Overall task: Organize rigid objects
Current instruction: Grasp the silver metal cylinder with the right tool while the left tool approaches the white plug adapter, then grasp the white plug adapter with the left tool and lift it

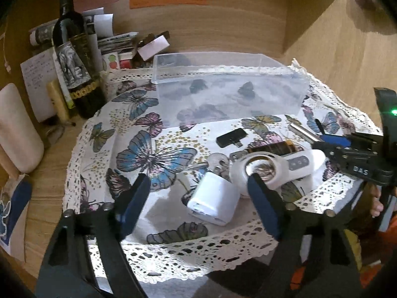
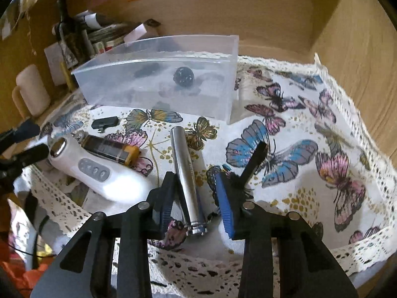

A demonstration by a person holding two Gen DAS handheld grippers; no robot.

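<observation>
A clear plastic box point(image 1: 223, 94) point(image 2: 158, 79) stands at the back of the butterfly cloth, with a dark ball point(image 2: 183, 75) inside. My left gripper point(image 1: 198, 186) is open, its fingers either side of a white charger cube point(image 1: 213, 200). Beside it lie a white handheld device point(image 1: 273, 168) point(image 2: 96, 171), keys point(image 1: 218, 162), a brown tube point(image 1: 270, 147) point(image 2: 111, 149) and a black adapter point(image 1: 230, 137) point(image 2: 105, 123). My right gripper point(image 2: 196, 196) is open around a silver metal cylinder point(image 2: 186, 173) lying on the cloth; it also shows in the left wrist view point(image 1: 330, 146).
A wine bottle point(image 1: 74, 57), papers point(image 1: 101, 32) and a cream mug point(image 1: 17, 129) point(image 2: 32, 92) crowd the back left. Wooden walls point(image 1: 248, 19) enclose the back and right. The cloth's lace edge point(image 1: 198, 250) hangs at the front.
</observation>
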